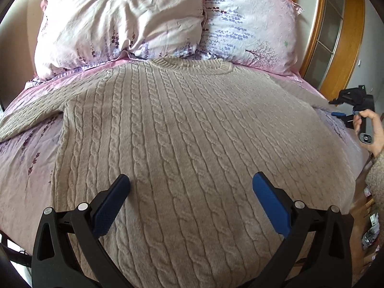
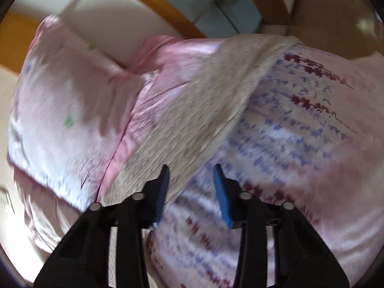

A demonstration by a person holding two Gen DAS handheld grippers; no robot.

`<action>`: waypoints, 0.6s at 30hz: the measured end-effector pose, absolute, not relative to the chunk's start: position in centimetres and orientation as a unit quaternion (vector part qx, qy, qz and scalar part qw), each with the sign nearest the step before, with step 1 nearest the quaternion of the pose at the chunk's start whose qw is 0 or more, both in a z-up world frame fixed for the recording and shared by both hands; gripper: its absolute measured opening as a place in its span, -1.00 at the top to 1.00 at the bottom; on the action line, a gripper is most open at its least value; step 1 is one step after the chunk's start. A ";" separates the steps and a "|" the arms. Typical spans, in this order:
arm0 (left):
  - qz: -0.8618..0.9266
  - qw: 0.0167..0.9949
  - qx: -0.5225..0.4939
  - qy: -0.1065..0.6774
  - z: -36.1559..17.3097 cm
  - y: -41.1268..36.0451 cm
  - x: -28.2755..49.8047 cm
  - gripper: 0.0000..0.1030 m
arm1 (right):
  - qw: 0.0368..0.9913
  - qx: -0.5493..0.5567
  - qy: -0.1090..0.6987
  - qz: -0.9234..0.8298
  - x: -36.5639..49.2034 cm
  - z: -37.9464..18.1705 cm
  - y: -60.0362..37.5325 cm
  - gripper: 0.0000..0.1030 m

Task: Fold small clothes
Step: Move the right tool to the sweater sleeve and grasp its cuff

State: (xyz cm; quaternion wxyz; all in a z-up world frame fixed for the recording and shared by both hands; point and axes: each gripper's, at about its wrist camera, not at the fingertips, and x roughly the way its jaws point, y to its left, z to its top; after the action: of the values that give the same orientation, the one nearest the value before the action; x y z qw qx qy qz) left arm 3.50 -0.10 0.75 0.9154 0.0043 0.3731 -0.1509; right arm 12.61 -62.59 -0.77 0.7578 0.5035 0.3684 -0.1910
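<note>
Sweater (image 1: 182,144), one beige cable-knit piece, is lying flat on the pink floral bedspread (image 1: 26,158), its neckline touching the two floral pillows (image 1: 120,21) beyond it. One sleeve (image 2: 216,100) is trailing out toward the sweater's right side. Two grippers are showing: the left gripper (image 1: 190,184) is hovering over the sweater's lower body with fingers spread wide and gripping nothing, and the right gripper (image 2: 190,175) is hanging over that sleeve's edge, fingers parted with a moderate gap, nothing between them. Wooden door framing (image 1: 345,48) is standing beyond the sweater's right shoulder.
</note>
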 end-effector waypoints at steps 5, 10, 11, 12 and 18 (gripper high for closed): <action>-0.162 0.917 -0.007 0.364 0.8 0.1 3.6 -0.97 | 0.744 0.541 0.343 -0.190 12.2 -1.9 -64.1 0.67; -0.168 0.915 -0.021 0.367 0.9 0.4 4.0 -0.97 | 0.740 0.552 0.330 -0.197 11.7 -1.9 -64.5 0.71; -0.170 0.915 -0.025 0.366 0.9 0.5 4.0 -0.97 | 0.739 0.553 0.328 -0.200 11.7 -1.9 -64.5 0.71; -0.171 0.914 -0.028 0.366 0.9 0.5 4.0 -0.97 | 0.739 0.554 0.325 -0.203 11.7 -1.8 -64.6 0.70; -0.184 0.910 -0.065 0.366 1.3 1.4 4.1 -0.97 | 0.756 0.524 0.328 -0.214 12.4 -1.6 -64.5 0.81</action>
State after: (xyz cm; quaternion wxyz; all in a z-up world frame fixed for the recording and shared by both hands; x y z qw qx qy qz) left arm 4.09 1.39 1.25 0.9099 -0.0646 0.3663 -0.1839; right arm 12.43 -64.50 -1.65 0.7561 0.5244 0.3275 -0.2145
